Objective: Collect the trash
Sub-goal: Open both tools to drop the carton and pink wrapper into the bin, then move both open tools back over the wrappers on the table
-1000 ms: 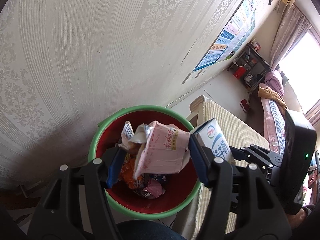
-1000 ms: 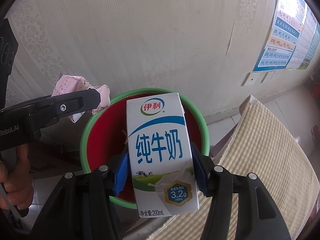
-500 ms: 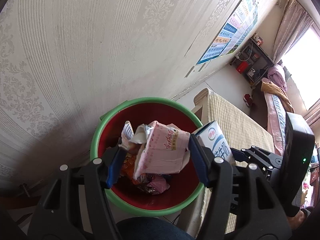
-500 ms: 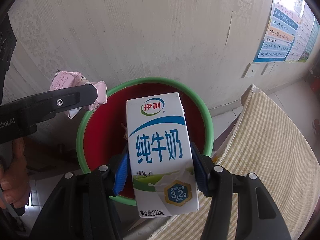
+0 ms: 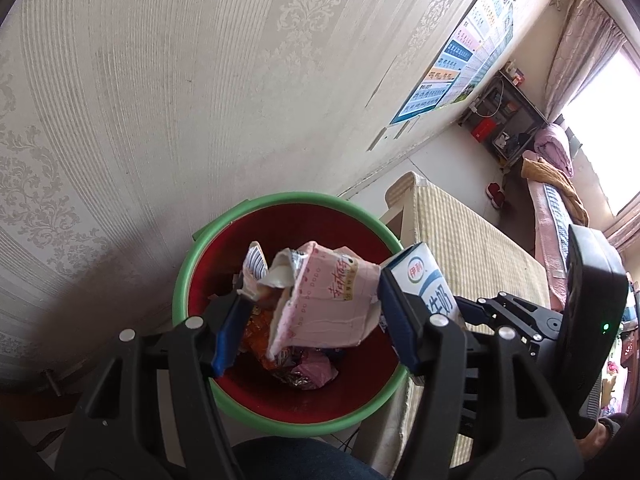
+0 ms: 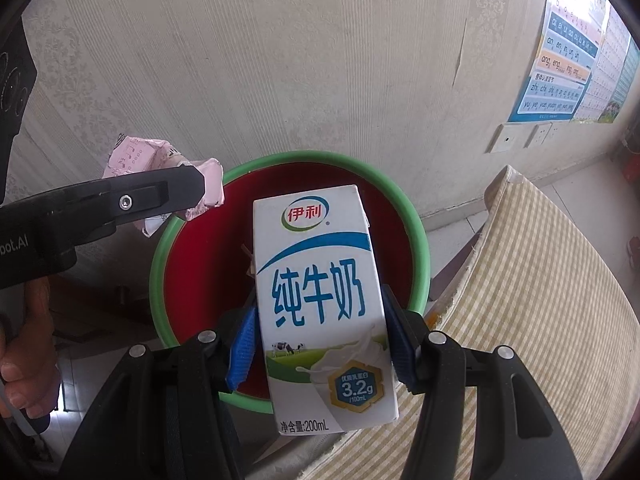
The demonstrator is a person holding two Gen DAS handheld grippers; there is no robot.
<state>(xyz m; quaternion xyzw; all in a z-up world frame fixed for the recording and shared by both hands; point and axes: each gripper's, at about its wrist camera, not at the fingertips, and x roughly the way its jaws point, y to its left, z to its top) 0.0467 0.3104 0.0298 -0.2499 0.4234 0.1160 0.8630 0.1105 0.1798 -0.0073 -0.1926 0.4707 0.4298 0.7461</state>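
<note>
A red bin with a green rim (image 5: 256, 204) (image 6: 420, 240) stands against the wall and holds several crumpled wrappers (image 5: 304, 372). My left gripper (image 5: 312, 320) is shut on a crumpled pink wrapper (image 5: 328, 300) and holds it above the bin's opening. In the right wrist view that gripper (image 6: 188, 192) comes in from the left with the pink wrapper (image 6: 140, 156) sticking out past its finger. My right gripper (image 6: 320, 344) is shut on a white and blue milk carton (image 6: 320, 280), upright over the bin's near side. The carton (image 5: 424, 280) shows beside the left gripper.
A patterned cream wall (image 5: 200, 80) runs just behind the bin. A table with a yellow checked cloth (image 6: 540, 300) stands to the bin's right, its edge close to the rim. A person's hand (image 6: 24, 340) grips the left tool. Posters (image 6: 568, 68) hang on the wall at right.
The bin has slid slightly upward and toward the centre in both views, so both grippers have edged a little further over it. Both grips are unchanged.
</note>
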